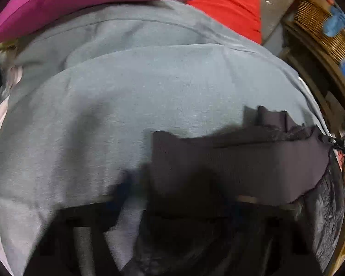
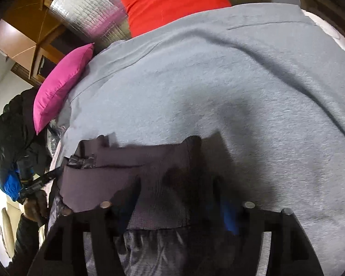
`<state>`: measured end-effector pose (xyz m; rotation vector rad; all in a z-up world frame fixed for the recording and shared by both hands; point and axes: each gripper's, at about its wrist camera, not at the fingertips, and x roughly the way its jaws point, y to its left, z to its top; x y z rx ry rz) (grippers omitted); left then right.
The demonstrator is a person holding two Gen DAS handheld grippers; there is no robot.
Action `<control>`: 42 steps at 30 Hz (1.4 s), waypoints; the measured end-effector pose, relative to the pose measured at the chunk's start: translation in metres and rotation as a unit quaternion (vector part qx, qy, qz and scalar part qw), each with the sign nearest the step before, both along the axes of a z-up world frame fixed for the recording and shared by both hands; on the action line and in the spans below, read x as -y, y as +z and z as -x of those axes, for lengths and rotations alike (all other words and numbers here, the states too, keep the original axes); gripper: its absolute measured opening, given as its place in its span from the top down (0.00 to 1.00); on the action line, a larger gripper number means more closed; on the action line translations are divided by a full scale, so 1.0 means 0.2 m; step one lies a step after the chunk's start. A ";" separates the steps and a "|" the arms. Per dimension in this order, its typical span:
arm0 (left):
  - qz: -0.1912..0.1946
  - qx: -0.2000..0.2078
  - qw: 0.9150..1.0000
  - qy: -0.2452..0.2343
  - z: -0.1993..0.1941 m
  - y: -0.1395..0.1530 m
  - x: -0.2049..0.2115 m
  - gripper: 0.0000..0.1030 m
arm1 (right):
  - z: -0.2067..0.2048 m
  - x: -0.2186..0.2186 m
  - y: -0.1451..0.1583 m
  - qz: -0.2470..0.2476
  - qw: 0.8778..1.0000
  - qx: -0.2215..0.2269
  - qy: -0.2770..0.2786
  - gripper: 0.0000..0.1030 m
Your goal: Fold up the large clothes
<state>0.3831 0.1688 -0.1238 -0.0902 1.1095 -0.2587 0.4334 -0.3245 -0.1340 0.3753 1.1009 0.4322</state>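
Note:
A dark purple-grey jacket with a ribbed hem (image 1: 239,161) and a shiny quilted body (image 1: 322,218) is held up over a grey bed cover (image 1: 138,92). My left gripper (image 1: 172,197) is shut on the jacket's hem; its blue-padded fingers (image 1: 124,188) pinch the cloth. In the right wrist view the same ribbed hem (image 2: 131,165) is stretched between both grippers. My right gripper (image 2: 179,207) is shut on the hem, one blue pad (image 2: 230,216) showing. The left gripper (image 2: 38,181) and the hand holding it appear at the left edge there.
A magenta pillow (image 1: 85,2) and a red pillow (image 1: 227,2) lie at the head of the bed; both also show in the right wrist view, magenta pillow (image 2: 59,85) and red pillow (image 2: 172,2). A wicker basket (image 1: 322,27) sits on wooden furniture at the right.

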 end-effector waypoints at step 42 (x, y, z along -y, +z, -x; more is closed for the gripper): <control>-0.140 0.124 0.981 0.049 0.90 0.06 0.36 0.40 | 1.10 -0.18 0.06 0.063 0.993 0.082 -0.055 0.31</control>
